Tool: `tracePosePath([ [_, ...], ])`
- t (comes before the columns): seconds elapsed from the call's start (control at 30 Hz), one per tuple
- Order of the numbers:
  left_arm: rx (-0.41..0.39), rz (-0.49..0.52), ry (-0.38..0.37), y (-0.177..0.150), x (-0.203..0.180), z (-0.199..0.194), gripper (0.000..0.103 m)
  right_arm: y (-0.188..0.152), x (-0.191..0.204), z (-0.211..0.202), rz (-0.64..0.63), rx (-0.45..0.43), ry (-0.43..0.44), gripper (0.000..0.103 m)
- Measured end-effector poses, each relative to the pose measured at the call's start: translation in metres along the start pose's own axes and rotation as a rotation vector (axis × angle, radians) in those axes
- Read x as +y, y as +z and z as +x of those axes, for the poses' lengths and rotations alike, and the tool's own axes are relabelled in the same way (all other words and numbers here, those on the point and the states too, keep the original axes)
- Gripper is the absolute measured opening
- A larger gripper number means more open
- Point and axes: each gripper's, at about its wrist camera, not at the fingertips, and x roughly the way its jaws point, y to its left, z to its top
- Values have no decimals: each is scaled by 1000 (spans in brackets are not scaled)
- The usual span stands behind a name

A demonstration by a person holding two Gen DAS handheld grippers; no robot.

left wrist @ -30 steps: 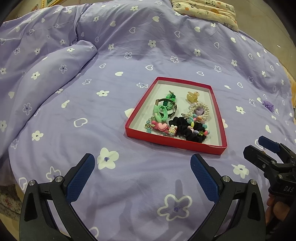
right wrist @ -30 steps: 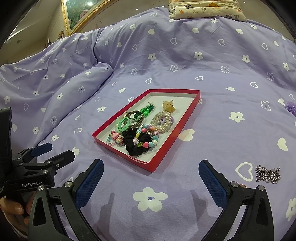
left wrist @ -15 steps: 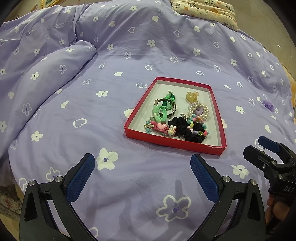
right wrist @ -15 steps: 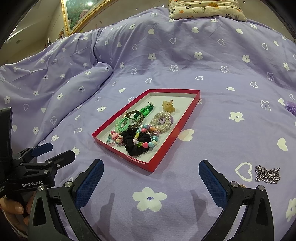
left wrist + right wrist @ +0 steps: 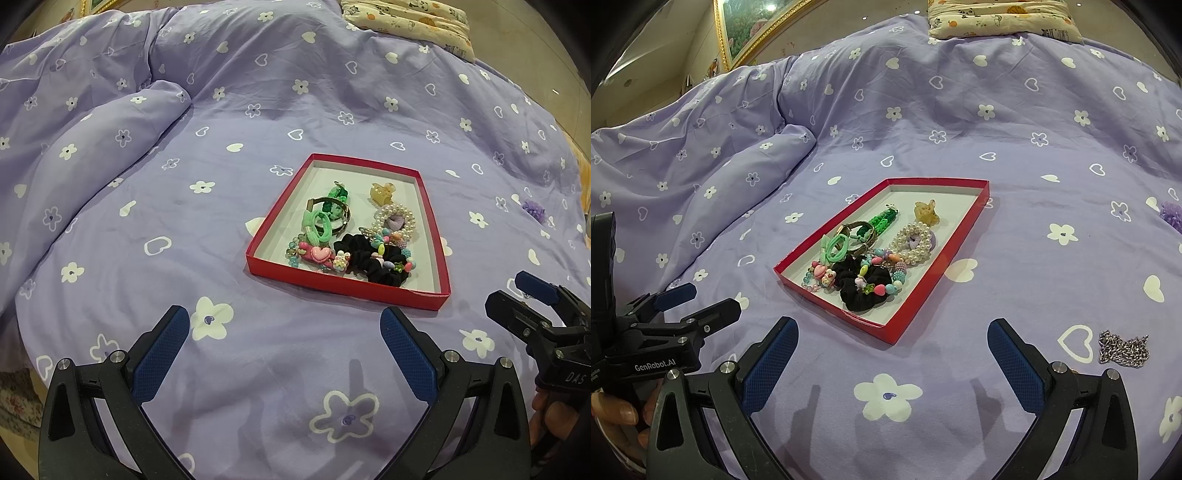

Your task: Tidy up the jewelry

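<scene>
red tray (image 5: 436, 236), lilac flower-and-heart bedspread (image 5: 184, 229), black scrunchie (image 5: 373, 258)

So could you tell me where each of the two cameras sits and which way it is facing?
Left wrist: on the left gripper, low over the purple bedspread, facing the red tray; own open fingers below, right gripper at right.
Right wrist: on the right gripper, facing the tray from its right; silver chain at right, left gripper and a hand at left.
Shared: tray, bedspread, pillow.

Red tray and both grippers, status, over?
Left gripper and right gripper open, empty, short of red tray. Silver chain and purple flower loose on bedspread. Nothing in the way.
</scene>
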Motion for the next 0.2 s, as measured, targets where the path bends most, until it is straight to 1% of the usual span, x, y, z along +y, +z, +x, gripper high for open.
tracePosePath([
  [0.2,8,-2,-11,4,-1,5,103,2,-4,0,3,0,2,103],
])
